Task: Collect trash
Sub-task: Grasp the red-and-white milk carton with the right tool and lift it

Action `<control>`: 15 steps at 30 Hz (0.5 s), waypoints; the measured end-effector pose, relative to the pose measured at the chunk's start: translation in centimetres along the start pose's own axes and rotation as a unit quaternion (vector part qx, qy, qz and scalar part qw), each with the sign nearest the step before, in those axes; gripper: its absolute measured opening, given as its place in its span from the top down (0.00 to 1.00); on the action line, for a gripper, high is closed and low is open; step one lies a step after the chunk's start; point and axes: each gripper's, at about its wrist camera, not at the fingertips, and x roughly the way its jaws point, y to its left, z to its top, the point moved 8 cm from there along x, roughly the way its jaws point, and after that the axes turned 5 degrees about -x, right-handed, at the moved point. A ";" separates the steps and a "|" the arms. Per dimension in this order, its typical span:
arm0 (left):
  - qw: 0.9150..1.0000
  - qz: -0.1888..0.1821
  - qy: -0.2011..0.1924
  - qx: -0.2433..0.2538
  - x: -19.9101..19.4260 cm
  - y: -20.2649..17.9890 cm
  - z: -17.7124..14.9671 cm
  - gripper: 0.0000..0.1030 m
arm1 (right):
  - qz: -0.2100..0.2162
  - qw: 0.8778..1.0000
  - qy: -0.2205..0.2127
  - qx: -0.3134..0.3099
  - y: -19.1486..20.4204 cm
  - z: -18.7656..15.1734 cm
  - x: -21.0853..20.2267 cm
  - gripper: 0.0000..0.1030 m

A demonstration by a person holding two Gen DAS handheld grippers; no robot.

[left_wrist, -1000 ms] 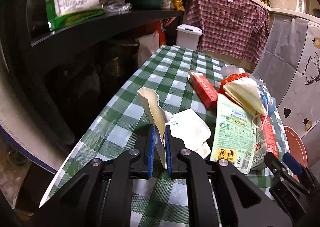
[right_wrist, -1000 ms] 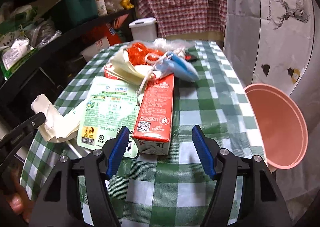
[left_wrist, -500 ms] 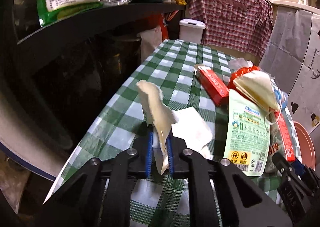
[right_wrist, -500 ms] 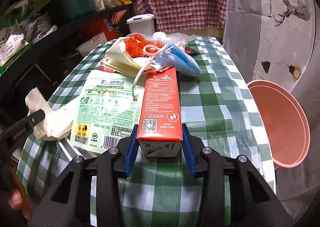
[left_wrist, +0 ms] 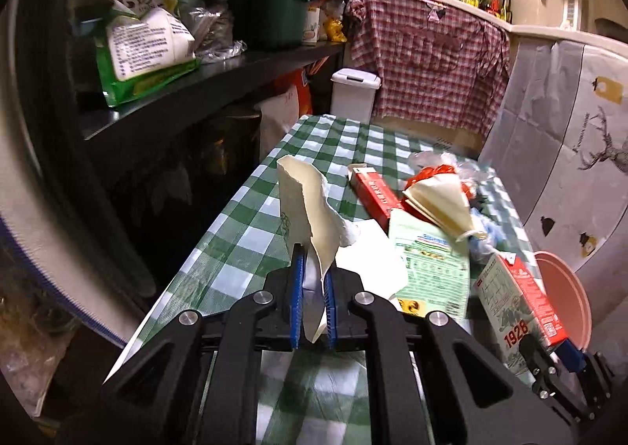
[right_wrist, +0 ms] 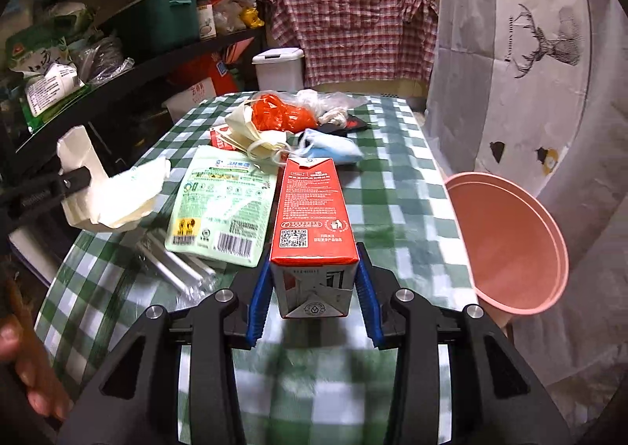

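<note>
Red carton (right_wrist: pixel 313 209) clamped, right tongs (right_wrist: pixel 313 300) tilted downward.

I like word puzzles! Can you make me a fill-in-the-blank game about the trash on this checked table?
1. The left hand-held gripper is shut on crumpled cream ____.
2. The right hand-held gripper grips a red-and-white ____.
3. The round pink plastic bin stands off the table's ____ edge in the right wrist view.
4. The green-and-white checked tablecloth carries a flat ____ refill pouch beside the carton.

Missing words: paper; carton; right; green
</note>
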 end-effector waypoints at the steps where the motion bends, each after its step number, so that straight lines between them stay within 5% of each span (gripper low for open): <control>1: 1.000 -0.005 0.002 -0.004 -0.6 0.0 -0.1 0.91 | 0.001 1.000 0.004 0.001 -0.2 -0.4 -0.2 0.61; 8: 1.000 -0.020 0.007 0.003 -2.1 -1.1 -1.2 0.91 | 0.004 1.000 0.030 0.005 -1.4 -2.9 -0.5 0.59; 12: 1.000 -0.023 0.008 0.005 -2.0 -1.4 -1.3 0.91 | 0.006 0.999 0.029 0.013 -1.8 -2.7 -0.2 0.46; 15: 1.000 -0.024 0.012 0.010 -1.4 -1.6 -1.6 0.91 | 0.010 0.999 0.030 0.012 -1.6 -2.1 0.5 0.45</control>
